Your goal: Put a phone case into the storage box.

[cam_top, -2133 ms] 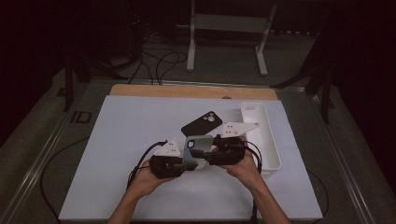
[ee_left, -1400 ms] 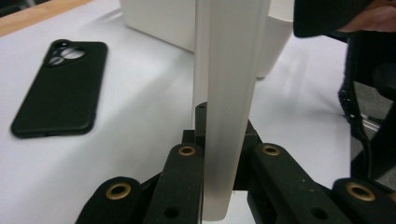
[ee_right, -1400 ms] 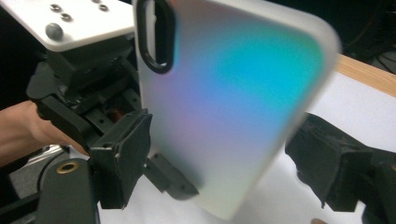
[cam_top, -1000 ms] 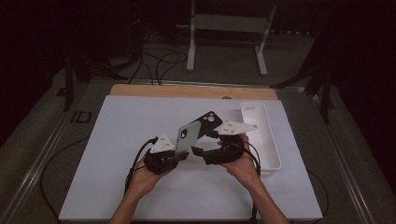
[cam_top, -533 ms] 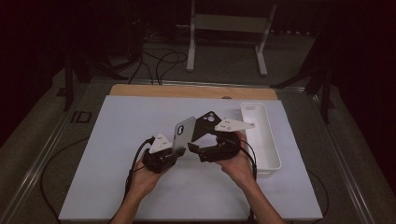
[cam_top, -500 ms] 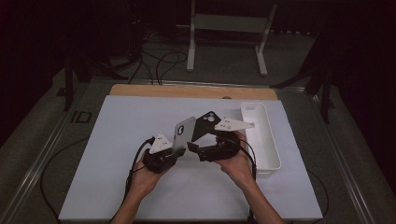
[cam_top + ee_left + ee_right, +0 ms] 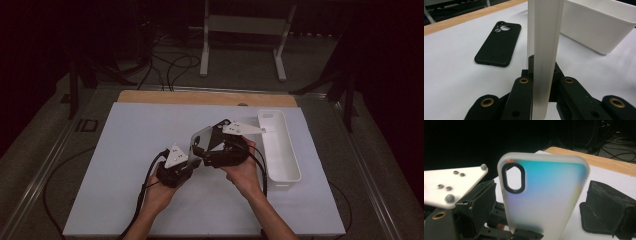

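A frosted see-through phone case (image 7: 202, 138) stands upright above the white mat, and my left gripper (image 7: 186, 161) is shut on its lower edge. In the left gripper view the case (image 7: 545, 50) rises edge-on from between the jaws of the left gripper (image 7: 543, 77). My right gripper (image 7: 214, 151) is open; its jaws have just been opening and stand apart on either side of the case (image 7: 544, 195), not pressing it. The right gripper view shows this right gripper (image 7: 544, 215) facing the case's back with its oval camera cutout.
A black phone case (image 7: 499, 43) lies flat on the mat behind the held case. A long white tray (image 7: 280, 145) sits at the right, close to my right hand. The mat's wooden far edge (image 7: 200, 97) lies beyond.
The frosted case has gone from lying low between both grippers to standing tilted up in the left one. The right gripper has drawn slightly right and up.
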Motion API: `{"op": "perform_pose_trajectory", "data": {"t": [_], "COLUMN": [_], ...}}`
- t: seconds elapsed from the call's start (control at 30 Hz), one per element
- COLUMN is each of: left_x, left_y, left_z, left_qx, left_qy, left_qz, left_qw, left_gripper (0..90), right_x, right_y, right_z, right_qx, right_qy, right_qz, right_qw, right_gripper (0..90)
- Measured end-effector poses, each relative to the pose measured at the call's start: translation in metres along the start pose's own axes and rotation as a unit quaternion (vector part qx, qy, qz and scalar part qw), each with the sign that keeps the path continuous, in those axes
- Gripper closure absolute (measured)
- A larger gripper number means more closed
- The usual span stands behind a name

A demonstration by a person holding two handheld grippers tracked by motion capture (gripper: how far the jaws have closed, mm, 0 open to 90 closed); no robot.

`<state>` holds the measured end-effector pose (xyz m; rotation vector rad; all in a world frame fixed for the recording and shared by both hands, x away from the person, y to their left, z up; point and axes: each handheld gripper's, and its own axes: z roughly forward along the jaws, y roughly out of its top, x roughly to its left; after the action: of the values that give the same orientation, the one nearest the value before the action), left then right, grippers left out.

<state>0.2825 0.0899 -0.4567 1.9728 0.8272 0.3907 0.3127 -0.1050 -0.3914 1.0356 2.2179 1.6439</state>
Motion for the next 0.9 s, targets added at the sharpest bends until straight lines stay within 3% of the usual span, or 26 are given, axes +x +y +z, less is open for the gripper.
{"op": "perform_pose_trajectory", "data": {"t": [0.13, 0.23, 0.53, 0.67, 0.7, 0.9], "left_x": [-0.0021, -0.0050, -0.0062, -0.0064, -0.0065, -0.0035], "left_y": [0.0001, 0.0010, 0.0009, 0.0007, 0.0002, -0.0011], "left_z": [0.0014, 0.0033, 0.0060, 0.0062, 0.0055, 0.0018], "left_qx": [0.001, 0.000, 0.002, 0.005, 0.011, 0.010], "left_qy": [0.000, -0.002, -0.010, -0.011, -0.007, -0.011], "left_qz": [0.002, 0.002, -0.002, 0.003, 0.017, 0.017], "left_qw": [1.0000, 1.0000, 0.9999, 0.9999, 0.9998, 0.9997], "left_gripper": [85.7, 85.6, 84.8, 76.0, 71.7, 52.0], "right_x": [0.0006, -0.0025, -0.0011, 0.0003, 0.0004, 0.0004], "right_y": [-0.0007, -0.0022, -0.0042, -0.0047, -0.0047, -0.0047], "right_z": [0.0023, 0.0047, 0.0043, 0.0049, 0.0049, 0.0055], "right_qx": [0.001, 0.000, 0.000, 0.000, 0.001, 0.004], "right_qy": [-0.004, -0.009, -0.021, -0.021, -0.022, -0.026], "right_qz": [0.006, 0.024, 0.021, 0.014, 0.013, 0.010], "right_qw": [1.0000, 0.9997, 0.9996, 0.9997, 0.9997, 0.9996], "right_gripper": [13.7, 14.2, 16.5, 16.6, 16.6, 16.6]}}
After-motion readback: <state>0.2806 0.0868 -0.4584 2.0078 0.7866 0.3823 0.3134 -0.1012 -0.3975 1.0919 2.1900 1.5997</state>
